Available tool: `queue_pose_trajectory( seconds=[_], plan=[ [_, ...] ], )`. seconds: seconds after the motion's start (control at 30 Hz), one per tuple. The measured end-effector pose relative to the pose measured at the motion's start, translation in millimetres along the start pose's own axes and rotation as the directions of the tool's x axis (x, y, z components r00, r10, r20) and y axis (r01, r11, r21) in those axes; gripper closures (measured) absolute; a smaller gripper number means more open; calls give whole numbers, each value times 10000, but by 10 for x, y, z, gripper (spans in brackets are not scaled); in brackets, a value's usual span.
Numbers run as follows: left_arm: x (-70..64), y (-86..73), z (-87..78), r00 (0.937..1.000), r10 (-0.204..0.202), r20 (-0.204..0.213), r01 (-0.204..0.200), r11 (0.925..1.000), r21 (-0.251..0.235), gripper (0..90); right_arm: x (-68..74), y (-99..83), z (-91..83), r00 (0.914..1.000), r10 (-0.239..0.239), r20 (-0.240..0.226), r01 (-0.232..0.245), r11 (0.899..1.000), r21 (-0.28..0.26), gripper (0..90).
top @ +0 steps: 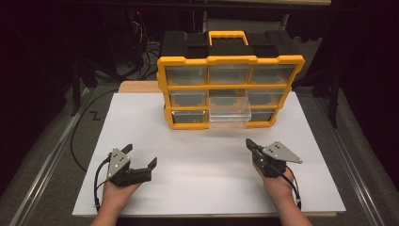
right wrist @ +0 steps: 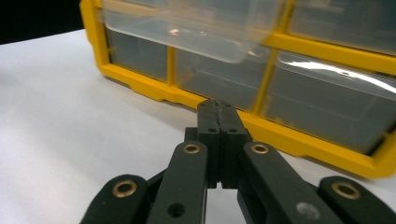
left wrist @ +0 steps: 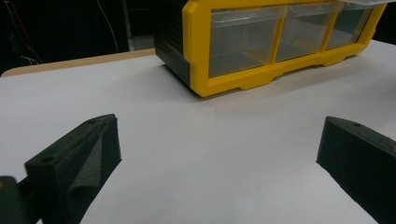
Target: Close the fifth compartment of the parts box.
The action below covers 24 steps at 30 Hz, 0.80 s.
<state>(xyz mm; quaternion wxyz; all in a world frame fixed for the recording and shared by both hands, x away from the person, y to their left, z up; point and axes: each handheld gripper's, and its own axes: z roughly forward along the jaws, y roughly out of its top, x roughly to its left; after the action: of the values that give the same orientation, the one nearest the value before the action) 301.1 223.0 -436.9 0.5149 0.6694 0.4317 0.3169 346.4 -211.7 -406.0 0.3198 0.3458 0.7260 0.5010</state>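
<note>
1. Organizer with its yellow frame is seen at the far middle of the white counter, well apart from both grippers; one clear drawer in the middle column is pulled out toward the person.
2. Nearest the person, the left gripper is held low over the counter with jaws spread wide and nothing between them. The right gripper is held with jaws pressed together, empty, aimed at the organizer's lower row.
3. Risk, judged: with jaws clenched, the right gripper cannot take the drawer's lip; a push would be delivered instead, and the light drawer could be driven in crooked and jam.
4. Risk, judged: the organizer is not braced by anything, so a pull or push on the drawer could slide the whole case along the smooth counter.
5. Risk, judged: the drawer is already well extended; a further pull could bring it out of its slot and tip it.
6. Drawer contents cannot be told.
</note>
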Motion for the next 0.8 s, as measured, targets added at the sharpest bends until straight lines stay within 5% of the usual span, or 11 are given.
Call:
queue_pose_trajectory(
  seconds=[0.8],
  plan=[
    [-17,-7,10,10000,17,12,-17,10000,48,3,305,194,195,9977,-325,-596,287,9976,-635,900]
  ],
)
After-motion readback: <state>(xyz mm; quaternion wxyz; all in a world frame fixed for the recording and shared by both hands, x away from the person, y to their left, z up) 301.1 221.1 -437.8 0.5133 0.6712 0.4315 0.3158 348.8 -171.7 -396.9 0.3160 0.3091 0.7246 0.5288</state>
